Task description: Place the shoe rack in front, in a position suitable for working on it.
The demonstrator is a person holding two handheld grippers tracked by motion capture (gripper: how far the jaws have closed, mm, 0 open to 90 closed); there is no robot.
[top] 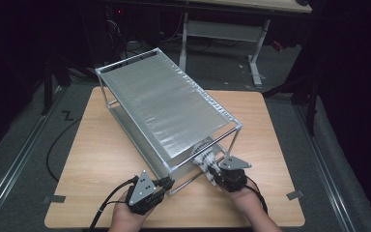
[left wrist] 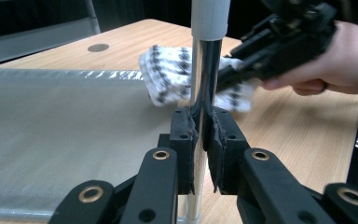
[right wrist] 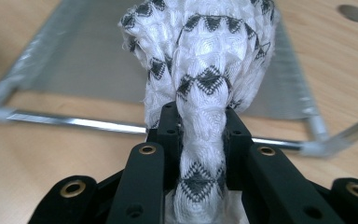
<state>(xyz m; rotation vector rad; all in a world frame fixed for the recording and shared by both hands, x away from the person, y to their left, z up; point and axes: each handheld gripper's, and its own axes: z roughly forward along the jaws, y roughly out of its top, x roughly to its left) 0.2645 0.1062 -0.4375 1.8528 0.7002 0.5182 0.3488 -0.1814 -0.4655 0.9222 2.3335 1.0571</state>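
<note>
Right gripper view: fingers (right wrist: 200, 135) clamp the patterned cloth (right wrist: 205, 60).

rack (top: 164, 104) on table (top: 96, 159), cloth (top: 206, 158) inside rack

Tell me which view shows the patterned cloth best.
Right gripper view: the cloth is close up, pinched in the right gripper. In the left gripper view it's partly behind the rack's post; in the high view it's small at the rack's near end.

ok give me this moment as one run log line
left tongs: shut on rack post | right tongs: shut on patterned cloth | cloth at rack's near open end | rack on table
</note>
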